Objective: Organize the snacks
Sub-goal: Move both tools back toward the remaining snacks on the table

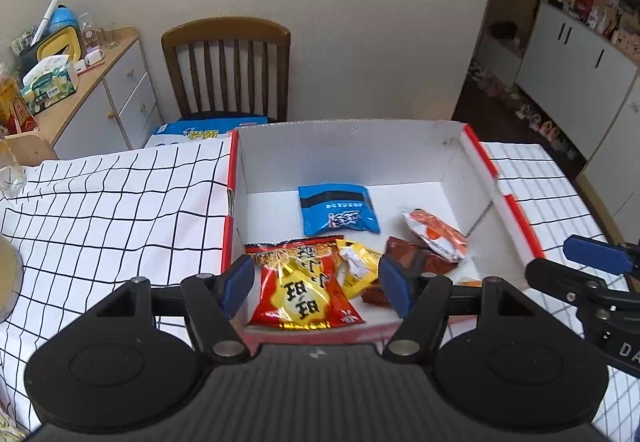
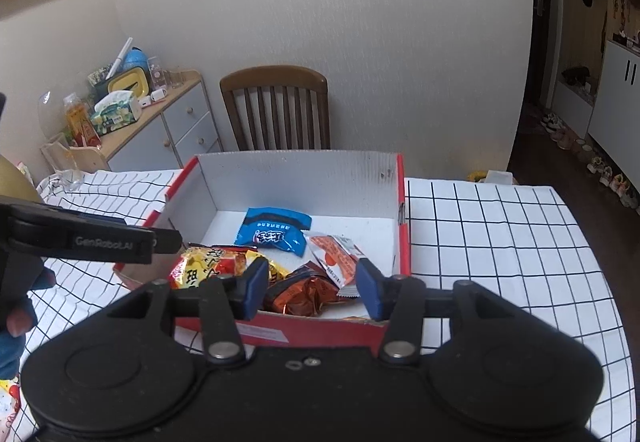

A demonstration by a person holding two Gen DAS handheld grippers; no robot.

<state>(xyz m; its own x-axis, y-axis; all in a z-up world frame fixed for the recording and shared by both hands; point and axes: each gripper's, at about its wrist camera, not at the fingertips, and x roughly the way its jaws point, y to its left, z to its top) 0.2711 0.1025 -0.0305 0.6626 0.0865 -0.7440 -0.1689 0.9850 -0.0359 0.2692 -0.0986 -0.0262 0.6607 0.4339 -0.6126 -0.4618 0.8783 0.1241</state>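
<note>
A white cardboard box with red edges (image 1: pixel 400 158) (image 2: pixel 288 178) stands on the checked tablecloth. Inside lie a blue snack packet (image 1: pixel 338 208) (image 2: pixel 276 230), a red and yellow packet (image 1: pixel 304 284) (image 2: pixel 200 270), a small yellow packet (image 1: pixel 358 266), a brown packet (image 1: pixel 412 256) (image 2: pixel 308 290) and an orange and white packet (image 1: pixel 436 232) (image 2: pixel 336 256). My left gripper (image 1: pixel 316 286) is open and empty above the box's near edge, over the red and yellow packet. My right gripper (image 2: pixel 312 292) is open and empty above the near edge, over the brown packet.
A wooden chair (image 1: pixel 228 66) (image 2: pixel 276 106) stands behind the table with a blue and white bag (image 1: pixel 200 130) on it. A cluttered sideboard (image 1: pixel 72 82) (image 2: pixel 152 110) is at the left. The tablecloth (image 1: pixel 112 210) (image 2: pixel 500 242) spreads on both sides of the box.
</note>
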